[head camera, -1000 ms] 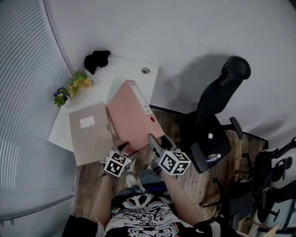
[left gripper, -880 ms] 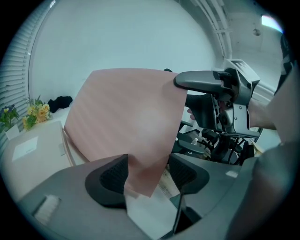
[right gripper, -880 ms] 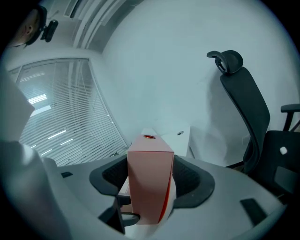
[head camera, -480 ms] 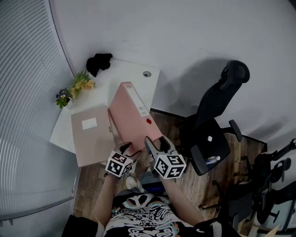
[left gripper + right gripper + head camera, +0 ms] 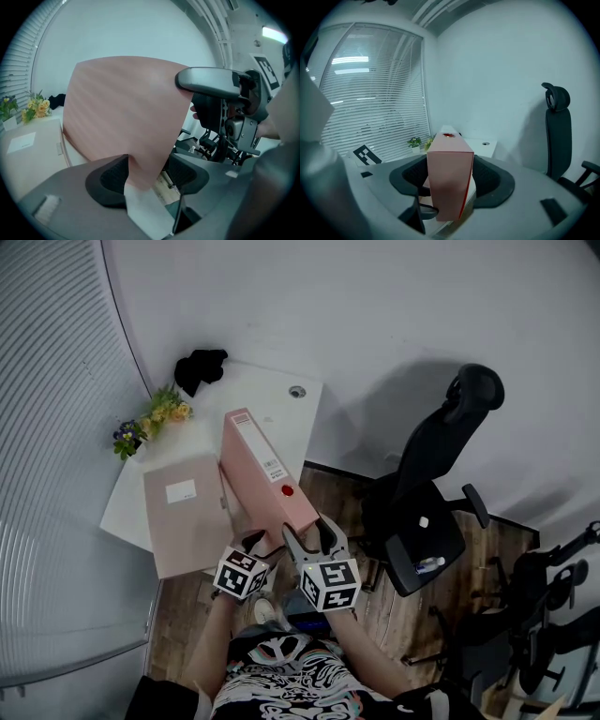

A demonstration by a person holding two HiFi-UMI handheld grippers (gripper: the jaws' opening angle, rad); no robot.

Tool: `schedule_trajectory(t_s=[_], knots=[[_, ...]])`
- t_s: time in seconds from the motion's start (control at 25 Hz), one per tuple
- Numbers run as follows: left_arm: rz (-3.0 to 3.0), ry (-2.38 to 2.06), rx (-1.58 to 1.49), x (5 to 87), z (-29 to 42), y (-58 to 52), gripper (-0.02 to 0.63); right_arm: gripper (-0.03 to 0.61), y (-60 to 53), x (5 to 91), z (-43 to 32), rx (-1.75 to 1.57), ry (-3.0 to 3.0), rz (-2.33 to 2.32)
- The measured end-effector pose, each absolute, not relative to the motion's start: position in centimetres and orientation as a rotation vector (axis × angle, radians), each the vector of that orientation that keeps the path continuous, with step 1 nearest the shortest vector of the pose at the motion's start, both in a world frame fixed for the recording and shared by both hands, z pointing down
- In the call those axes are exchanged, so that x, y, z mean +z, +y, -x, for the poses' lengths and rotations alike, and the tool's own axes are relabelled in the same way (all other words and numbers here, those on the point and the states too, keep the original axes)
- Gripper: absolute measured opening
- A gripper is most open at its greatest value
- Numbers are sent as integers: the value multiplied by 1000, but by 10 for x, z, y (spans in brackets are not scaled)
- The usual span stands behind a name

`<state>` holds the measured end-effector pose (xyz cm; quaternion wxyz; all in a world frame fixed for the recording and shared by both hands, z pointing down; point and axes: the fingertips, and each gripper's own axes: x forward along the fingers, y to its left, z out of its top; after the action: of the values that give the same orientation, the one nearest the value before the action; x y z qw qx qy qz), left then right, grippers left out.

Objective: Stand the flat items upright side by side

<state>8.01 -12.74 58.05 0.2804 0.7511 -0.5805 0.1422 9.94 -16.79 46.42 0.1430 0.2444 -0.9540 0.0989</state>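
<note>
nearest the person, the left gripper stays clamped on the near bottom corner of the pink file, same as a second ago. just beside it, the right gripper has slid from the file's right side to its near end, and its jaws now hug that end, pads pressing both sides. the pink file leaned back before, wide side up. now it stands almost upright on the white table, thin side with the red dot on top. touching it on the left, the tan file still lies flat. further back are flowers.
</note>
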Motion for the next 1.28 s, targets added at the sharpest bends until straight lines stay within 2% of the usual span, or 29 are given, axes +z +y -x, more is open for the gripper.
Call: schedule_trajectory(t_s=[0.24, 0.6, 0.84, 1.12, 1.28], knots=[[-2003, -1564, 339, 579, -79, -123, 268, 288, -152, 465, -92, 102, -2729, -660], [-1952, -1614, 204, 565, -78, -117, 267, 295, -150, 464, -93, 98, -2726, -606], [-1874, -1662, -73, 544, -60, -111, 264, 295, -152, 460, -91, 150, -2748, -491], [-1674, -1852, -389, 510, -11, -97, 228, 305, -150, 441, -80, 175, -2765, -273], [-1622, -1942, -489, 490, 2, -96, 176, 324, -149, 436, -76, 227, -2728, -153]])
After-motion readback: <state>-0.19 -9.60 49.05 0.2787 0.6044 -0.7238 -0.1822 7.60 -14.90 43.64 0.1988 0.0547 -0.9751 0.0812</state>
